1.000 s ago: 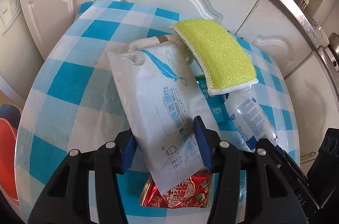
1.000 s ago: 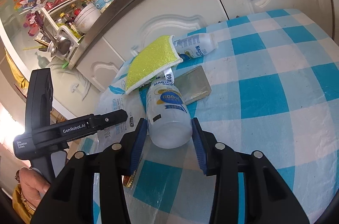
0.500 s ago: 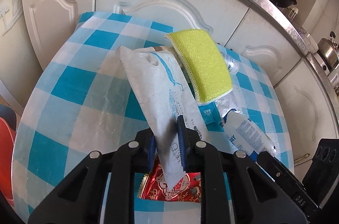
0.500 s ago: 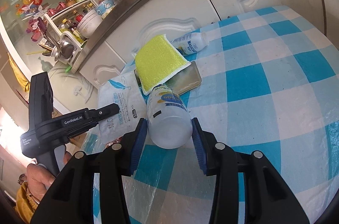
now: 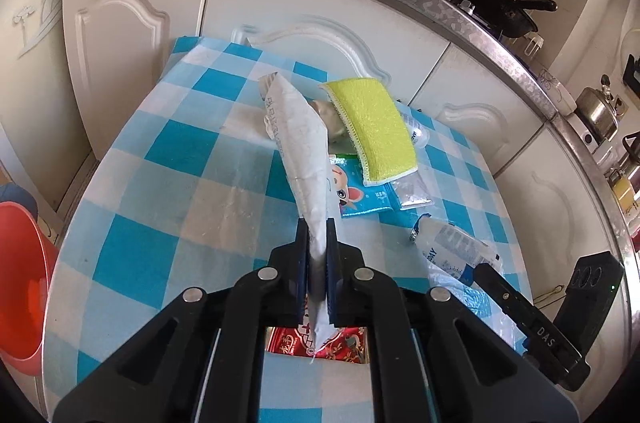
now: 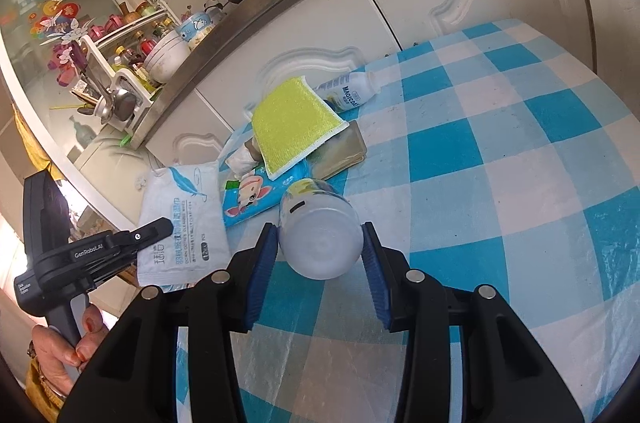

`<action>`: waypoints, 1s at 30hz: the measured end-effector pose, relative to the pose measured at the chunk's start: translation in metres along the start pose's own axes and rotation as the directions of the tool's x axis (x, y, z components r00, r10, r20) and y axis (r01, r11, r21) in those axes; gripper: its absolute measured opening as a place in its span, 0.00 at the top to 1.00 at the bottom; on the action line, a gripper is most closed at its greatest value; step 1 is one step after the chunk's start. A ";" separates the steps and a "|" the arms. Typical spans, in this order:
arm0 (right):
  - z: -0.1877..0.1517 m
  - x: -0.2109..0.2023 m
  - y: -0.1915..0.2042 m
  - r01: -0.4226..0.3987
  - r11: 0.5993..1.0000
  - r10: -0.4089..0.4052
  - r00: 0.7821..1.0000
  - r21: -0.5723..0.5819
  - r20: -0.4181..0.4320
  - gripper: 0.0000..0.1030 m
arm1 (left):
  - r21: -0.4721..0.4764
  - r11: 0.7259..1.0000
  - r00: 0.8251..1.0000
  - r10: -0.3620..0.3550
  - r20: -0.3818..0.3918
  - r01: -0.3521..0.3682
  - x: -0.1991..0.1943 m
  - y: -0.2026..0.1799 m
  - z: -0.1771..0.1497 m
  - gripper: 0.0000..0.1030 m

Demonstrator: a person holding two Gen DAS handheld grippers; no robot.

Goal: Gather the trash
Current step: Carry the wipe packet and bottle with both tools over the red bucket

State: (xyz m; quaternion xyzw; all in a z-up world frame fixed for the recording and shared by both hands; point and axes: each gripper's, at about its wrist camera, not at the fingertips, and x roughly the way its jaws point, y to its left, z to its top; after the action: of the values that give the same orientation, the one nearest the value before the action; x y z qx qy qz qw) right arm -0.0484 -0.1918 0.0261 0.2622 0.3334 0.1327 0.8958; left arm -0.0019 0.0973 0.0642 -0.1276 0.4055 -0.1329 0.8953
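Observation:
My left gripper (image 5: pixel 317 231) is closing tight on a white wipes packet (image 5: pixel 298 139). Its pads pinch the packet's near end, and the packet hangs edge-on above the checked table (image 5: pixel 160 223). In the right wrist view the same packet (image 6: pixel 184 219) shows beside the left gripper (image 6: pixel 158 227). My right gripper (image 6: pixel 320 235) is shut on a white plastic bottle (image 6: pixel 316 223), bottom end toward the camera. That bottle (image 5: pixel 456 251) also shows at the right of the left wrist view. On the table lie a blue cartoon wipes pack (image 5: pixel 356 195), a red wrapper (image 5: pixel 348 343) and a second bottle (image 6: pixel 352 91).
A yellow sponge (image 5: pixel 374 127) rests on the pile, over a flat brownish pouch (image 6: pixel 346 151). White cabinets (image 5: pixel 132 35) stand right behind the table. An orange basin (image 5: pixel 20 263) sits on the floor at the left. A hand (image 6: pixel 60 355) holds the left gripper's handle.
The left jaws closed on the white packet and lifted it off the pile, turning it edge-on. The right gripper shifted a little with the bottle still in it.

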 end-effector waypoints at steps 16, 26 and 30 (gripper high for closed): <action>-0.021 -0.014 0.003 -0.088 0.986 0.088 0.996 0.141 0.002 0.57 | -0.057 0.993 0.993 -0.103 0.053 0.106 -0.062 0.045 -0.024 0.92; -0.031 -0.021 0.037 -0.122 0.983 0.126 0.992 0.137 -0.021 0.57 | -0.109 0.989 0.993 -0.095 0.074 0.102 -0.089 0.090 -0.035 0.92; -0.033 -0.020 0.057 -0.148 0.981 0.154 0.987 0.128 -0.036 0.57 | -0.136 0.987 0.993 -0.075 0.087 0.087 -0.100 0.114 -0.041 0.92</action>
State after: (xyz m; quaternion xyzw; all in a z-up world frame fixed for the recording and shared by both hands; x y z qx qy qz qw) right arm -0.0886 -0.1399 0.0476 0.3393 0.3408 0.1852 0.8570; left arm -0.0813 0.2323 0.0691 -0.2117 0.3716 -0.1350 0.8938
